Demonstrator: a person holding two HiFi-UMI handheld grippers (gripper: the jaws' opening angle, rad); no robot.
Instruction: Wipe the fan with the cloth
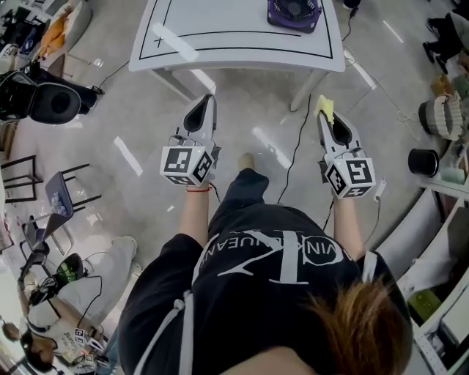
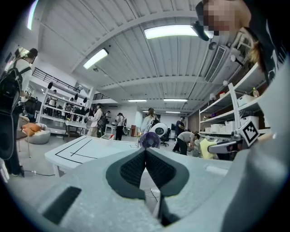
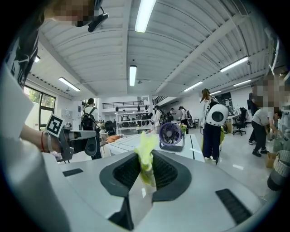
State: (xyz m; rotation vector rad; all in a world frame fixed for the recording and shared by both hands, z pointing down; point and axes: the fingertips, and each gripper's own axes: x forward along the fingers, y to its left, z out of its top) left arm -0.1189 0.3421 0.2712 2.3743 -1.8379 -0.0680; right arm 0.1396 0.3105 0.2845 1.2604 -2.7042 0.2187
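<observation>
Claw on my right (image 3: pixel 146 159) is clamped on the yellow cloth (image 3: pixel 144 139). The pads press it from both sides. The cloth is bunched into a narrow, crumpled strip whose long axis runs along the jaws, and its free end pokes past the tips toward the table (image 1: pixel 220 38).

My left claw (image 2: pixel 145 152) has its jaws together, the pads meeting at the tips with nothing between them. It is also aimed at the table.

I hold both claws side by side over the floor, short of the table's near edge, the right one nearer the table's right-hand corner.

The purple fan (image 1: pixel 293 12) stands upright on the table, toward its far right part and well apart from both claws. In the right gripper view its round grille faces back toward the table's near edge and me.

Black lines (image 1: pixel 242 50) are drawn on the white tabletop, one running parallel to the near edge. A dark cable (image 1: pixel 295 150) trails across the floor from under the table's near edge back toward my feet. Other people stand beyond the table's far side.
</observation>
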